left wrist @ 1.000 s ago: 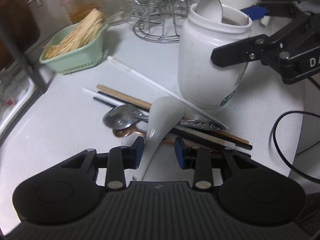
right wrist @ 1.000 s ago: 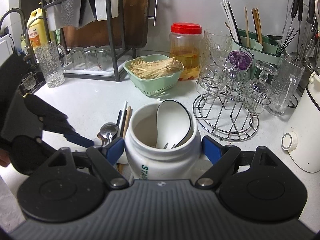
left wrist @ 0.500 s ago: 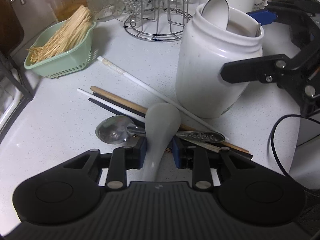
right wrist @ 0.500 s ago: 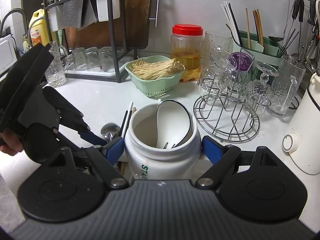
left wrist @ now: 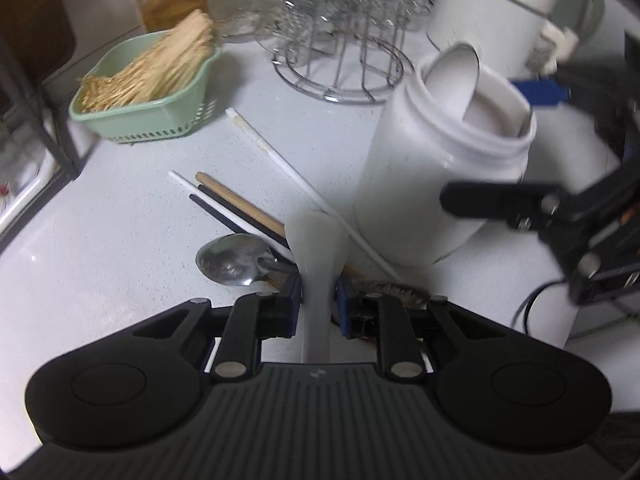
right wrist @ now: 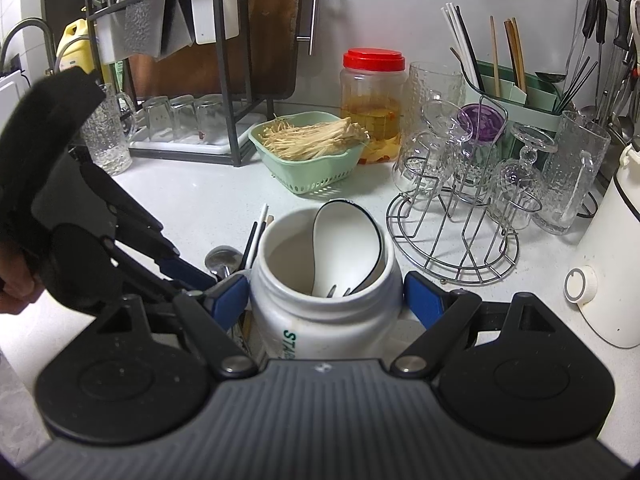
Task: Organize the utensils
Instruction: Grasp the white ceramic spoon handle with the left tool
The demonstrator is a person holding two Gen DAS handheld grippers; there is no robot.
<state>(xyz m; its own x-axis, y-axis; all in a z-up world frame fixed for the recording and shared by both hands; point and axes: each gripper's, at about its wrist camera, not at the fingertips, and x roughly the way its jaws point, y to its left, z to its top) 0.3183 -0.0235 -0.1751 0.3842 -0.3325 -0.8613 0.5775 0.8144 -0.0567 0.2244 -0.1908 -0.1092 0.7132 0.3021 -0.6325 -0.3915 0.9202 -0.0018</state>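
Note:
My left gripper point(left wrist: 318, 304) is shut on the handle of a white ceramic spoon point(left wrist: 318, 240), whose bowl points toward a white jar point(left wrist: 440, 168). Under the spoon lie a metal spoon point(left wrist: 232, 260), brown, black and white chopsticks point(left wrist: 236, 208) and a long white chopstick point(left wrist: 280, 160) on the counter. My right gripper point(right wrist: 326, 294) has its blue pads on both sides of the white jar point(right wrist: 324, 320), which holds a white spoon point(right wrist: 346, 246) and a fork. The left gripper point(right wrist: 188, 272) shows at the jar's left in the right wrist view.
A green basket of enoki mushrooms point(right wrist: 308, 152), a red-lidded jar point(right wrist: 374, 104), a wire rack of glasses point(right wrist: 460, 200), a green utensil caddy point(right wrist: 520, 96), a white kettle point(right wrist: 612, 264) and a dish rack point(right wrist: 192, 80) stand behind. A black cable point(left wrist: 532, 304) lies at right.
My left gripper moved forward and closed on the white ceramic spoon's handle, then lifted and tilted with it. The right gripper stayed around the jar.

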